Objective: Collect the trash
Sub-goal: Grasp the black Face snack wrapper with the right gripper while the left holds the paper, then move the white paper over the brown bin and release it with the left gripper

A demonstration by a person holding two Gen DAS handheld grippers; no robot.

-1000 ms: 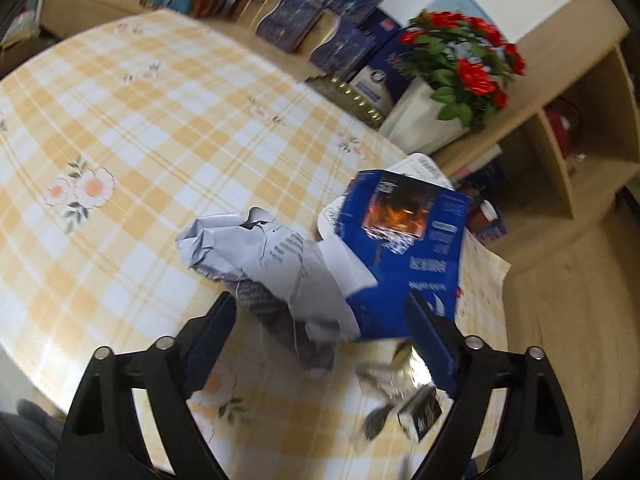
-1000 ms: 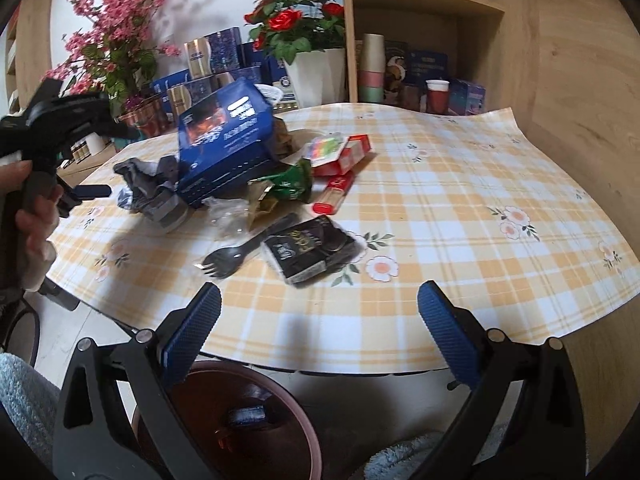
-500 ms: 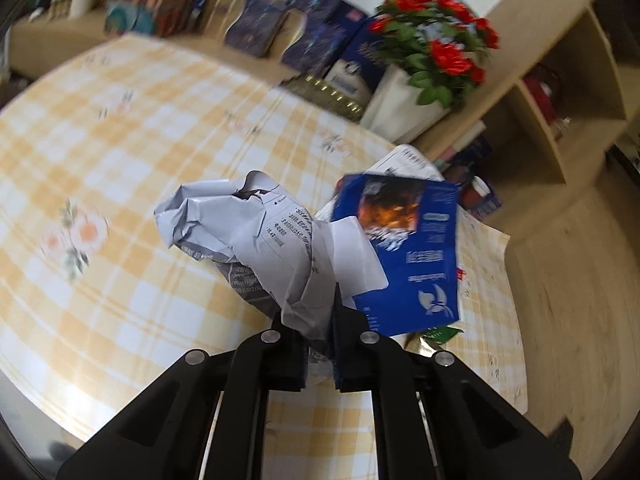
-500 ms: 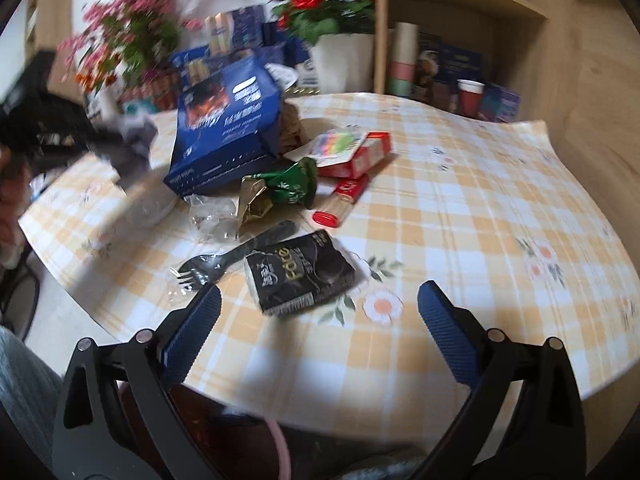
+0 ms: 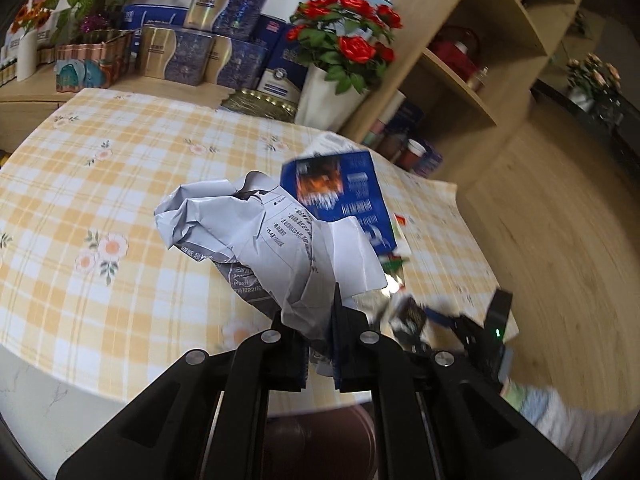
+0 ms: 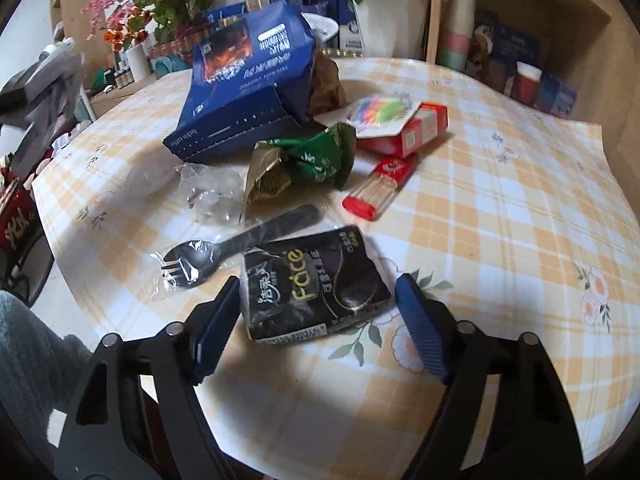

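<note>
My left gripper point(image 5: 318, 334) is shut on a crumpled grey printed paper point(image 5: 264, 240), lifted above the checked tablecloth point(image 5: 100, 184). In the right wrist view that paper point(image 6: 52, 76) shows blurred at the far left. My right gripper point(image 6: 316, 308) straddles a black tissue pack point(image 6: 312, 284) lying near the table's front edge; its jaws are closing, with the left pad close to the pack and a gap at the right pad. Behind the pack lie a wrapped black fork point(image 6: 232, 248), a clear wrapper point(image 6: 212, 196), a green foil bag point(image 6: 308, 160), a red box point(image 6: 404, 128), a red tube point(image 6: 380, 188) and a blue carton point(image 6: 248, 80).
A dark red bin point(image 5: 320, 436) sits on the floor below the table's edge, under my left gripper. A white pot of red roses point(image 5: 332, 92), stacked boxes point(image 5: 204, 48) and wooden shelves point(image 5: 472, 60) with cups line the far side. A person's grey sleeve point(image 6: 24, 364) is at lower left.
My left gripper shut on the crumpled paper and raised it off the table. My right gripper came forward and down over the black tissue pack and its jaws narrowed.
</note>
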